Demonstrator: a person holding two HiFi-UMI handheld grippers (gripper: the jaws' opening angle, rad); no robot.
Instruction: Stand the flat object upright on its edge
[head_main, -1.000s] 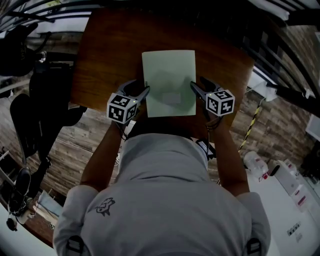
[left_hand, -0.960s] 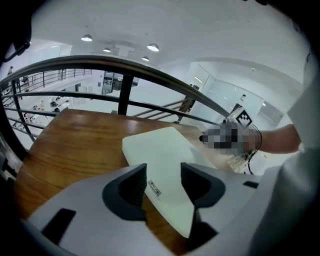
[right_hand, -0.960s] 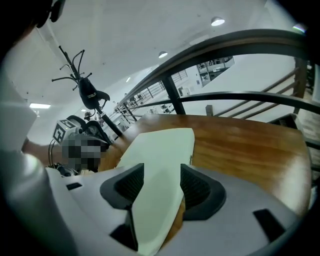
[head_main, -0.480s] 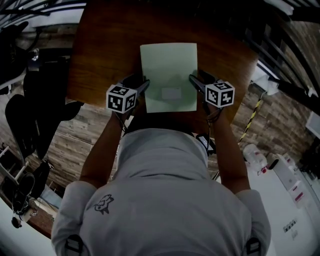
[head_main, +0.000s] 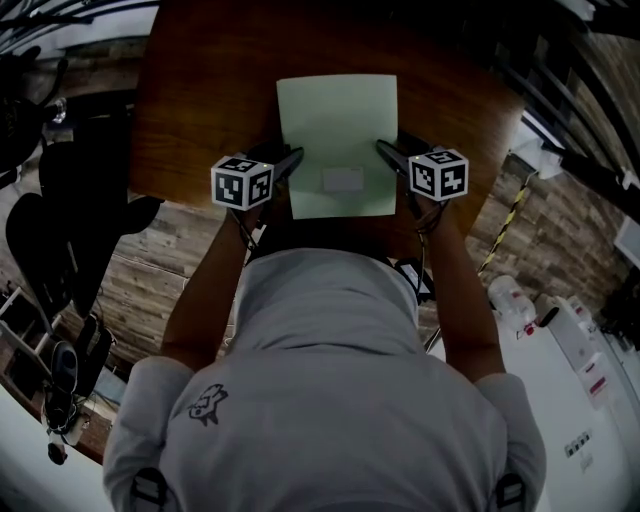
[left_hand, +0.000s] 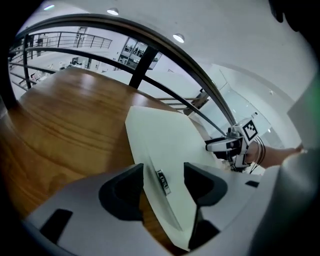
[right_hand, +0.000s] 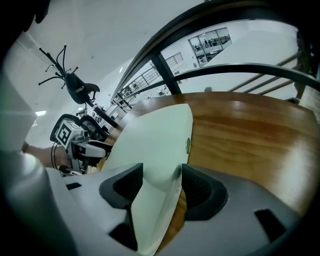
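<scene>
Sheet (head_main: 337, 130), pale green and flat, sits over the near half of a round-cornered wooden table (head_main: 200, 110), one short end toward the person and the other pointing across the tabletop. A small pale label (head_main: 343, 180) shows on its face close to the near end. Whether that end rests on the wood or is tipped up off it cannot be told from overhead.

The person, in a light shirt (head_main: 330, 400), leans over the table with arms stretched forward, a tool in each hand. The left gripper (head_main: 285, 165) stands at the sheet's left long edge and the right gripper (head_main: 392, 160) at its right long edge, the two facing each other across the sheet near the label. Each carries its marker cube (head_main: 242, 183) on top, just outside the sheet.

Seen along the left gripper's own jaws, the pads are spread wide and the sheet's thin edge runs slantwise through the gap, close against the left pad but not pinched. The right gripper's jaws are likewise released and wide, the sheet's edge passing between them near the right pad, unclamped.

A dark curved railing (left_hand: 150, 37) arcs beyond the table's far side, and plank flooring (head_main: 150, 290) shows below.
</scene>
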